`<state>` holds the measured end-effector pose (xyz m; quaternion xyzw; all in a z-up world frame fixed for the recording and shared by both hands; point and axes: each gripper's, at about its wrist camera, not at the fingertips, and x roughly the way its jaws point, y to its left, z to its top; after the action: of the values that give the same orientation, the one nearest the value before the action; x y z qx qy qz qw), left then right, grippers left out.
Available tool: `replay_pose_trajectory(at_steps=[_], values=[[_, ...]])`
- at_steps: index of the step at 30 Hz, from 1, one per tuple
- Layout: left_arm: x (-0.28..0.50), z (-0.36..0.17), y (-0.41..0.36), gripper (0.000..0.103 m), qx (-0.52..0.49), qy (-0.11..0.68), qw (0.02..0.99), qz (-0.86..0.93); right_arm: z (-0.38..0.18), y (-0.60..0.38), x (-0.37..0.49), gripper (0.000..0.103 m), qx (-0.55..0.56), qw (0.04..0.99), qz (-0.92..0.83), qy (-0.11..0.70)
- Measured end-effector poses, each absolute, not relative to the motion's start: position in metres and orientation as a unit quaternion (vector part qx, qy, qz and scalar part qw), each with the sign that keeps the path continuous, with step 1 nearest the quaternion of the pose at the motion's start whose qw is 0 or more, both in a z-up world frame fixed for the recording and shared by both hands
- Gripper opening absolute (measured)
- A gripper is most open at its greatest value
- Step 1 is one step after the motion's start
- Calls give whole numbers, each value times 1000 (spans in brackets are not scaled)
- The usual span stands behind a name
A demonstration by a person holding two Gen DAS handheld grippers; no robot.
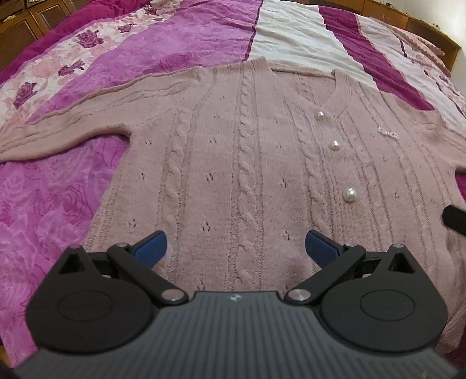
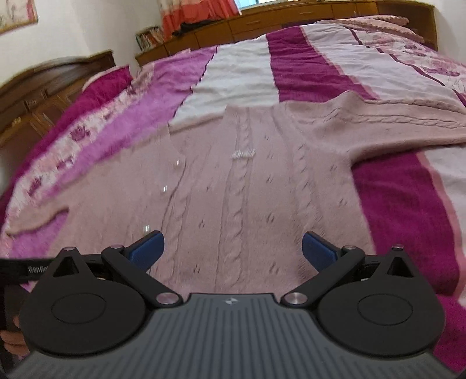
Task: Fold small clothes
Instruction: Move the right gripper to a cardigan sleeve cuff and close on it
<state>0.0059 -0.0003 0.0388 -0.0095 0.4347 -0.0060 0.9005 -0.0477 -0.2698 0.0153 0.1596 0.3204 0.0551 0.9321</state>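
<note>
A pale pink cable-knit cardigan [image 1: 233, 163] with pearl buttons [image 1: 335, 144] lies flat, front up, on the bed, both sleeves spread out to the sides. My left gripper [image 1: 236, 247] is open and empty, hovering over the cardigan's lower hem. In the right wrist view the same cardigan [image 2: 247, 189] fills the middle, its right sleeve [image 2: 407, 122] stretched to the right. My right gripper [image 2: 231, 250] is open and empty above the lower hem. A black part of the right gripper [image 1: 454, 218] shows at the right edge of the left wrist view.
The bed is covered by a striped magenta, pink and white blanket [image 1: 87, 73] with rose prints. Wooden cabinets [image 2: 43, 96] stand along the left and a wooden headboard shelf [image 2: 291, 17] runs at the far end. A folded pink knit [image 2: 378, 22] lies at the far right.
</note>
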Motion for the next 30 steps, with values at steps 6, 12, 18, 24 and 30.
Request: replay_pose_trajectory(at_steps=[6, 12, 18, 24, 30], values=[[11, 45, -7, 103, -29, 445, 895, -13, 27, -321, -41, 103, 204, 927, 51, 311], [13, 41, -15, 103, -33, 459, 888, -13, 22, -378, -28, 103, 244, 919, 27, 308], [18, 38, -19, 103, -34, 468, 883, -2, 12, -431, -15, 103, 271, 916, 1, 296], [22, 31, -24, 103, -31, 482, 876, 12, 3, -482, -2, 103, 299, 913, -28, 277], [26, 27, -27, 103, -22, 489, 871, 25, -7, -522, 16, 103, 305, 911, -64, 269]])
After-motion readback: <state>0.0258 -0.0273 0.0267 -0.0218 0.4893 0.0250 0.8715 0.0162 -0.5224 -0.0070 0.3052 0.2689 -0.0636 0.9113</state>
